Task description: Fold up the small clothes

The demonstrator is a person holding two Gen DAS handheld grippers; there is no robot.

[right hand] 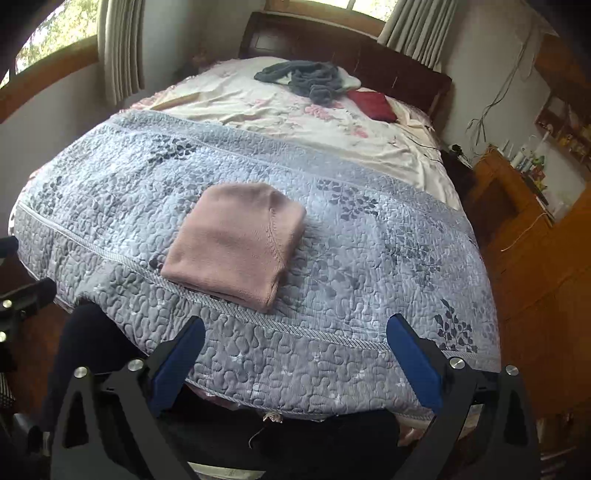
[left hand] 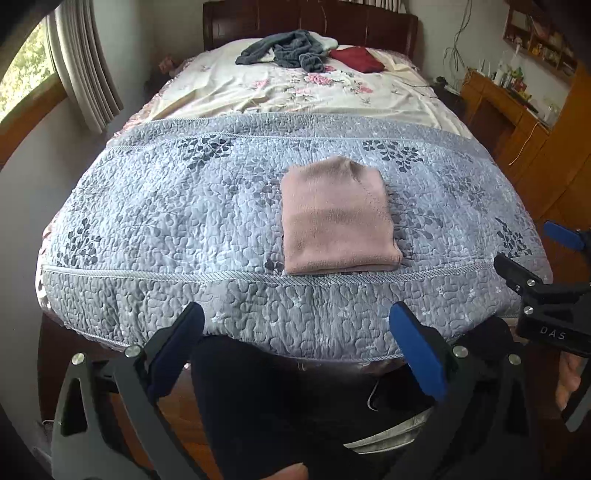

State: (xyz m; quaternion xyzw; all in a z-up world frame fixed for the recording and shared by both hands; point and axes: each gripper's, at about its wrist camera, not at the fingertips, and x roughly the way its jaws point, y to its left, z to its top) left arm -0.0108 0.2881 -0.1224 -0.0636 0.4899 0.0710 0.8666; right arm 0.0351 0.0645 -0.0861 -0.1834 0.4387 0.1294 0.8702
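A pink garment (left hand: 338, 218) (right hand: 236, 247) lies folded into a neat rectangle on the grey-blue quilt (left hand: 184, 206) (right hand: 369, 266), near the foot of the bed. My left gripper (left hand: 297, 328) hangs open over the bed's foot edge, short of the garment, with nothing between its blue pads. My right gripper (right hand: 295, 338) is also open and empty, back from the garment and to its right; it shows at the right edge of the left wrist view (left hand: 535, 254). A crumpled grey garment (left hand: 288, 48) (right hand: 306, 79) and a folded dark red one (left hand: 356, 59) (right hand: 373, 105) lie near the headboard.
A floral cream sheet (left hand: 295, 92) covers the far half of the bed. A wooden headboard (left hand: 310, 22) and curtained windows (left hand: 81, 62) stand behind. A wooden dresser (left hand: 517, 122) with clutter stands on the right. The person's dark-clad legs (left hand: 258, 398) are under the grippers.
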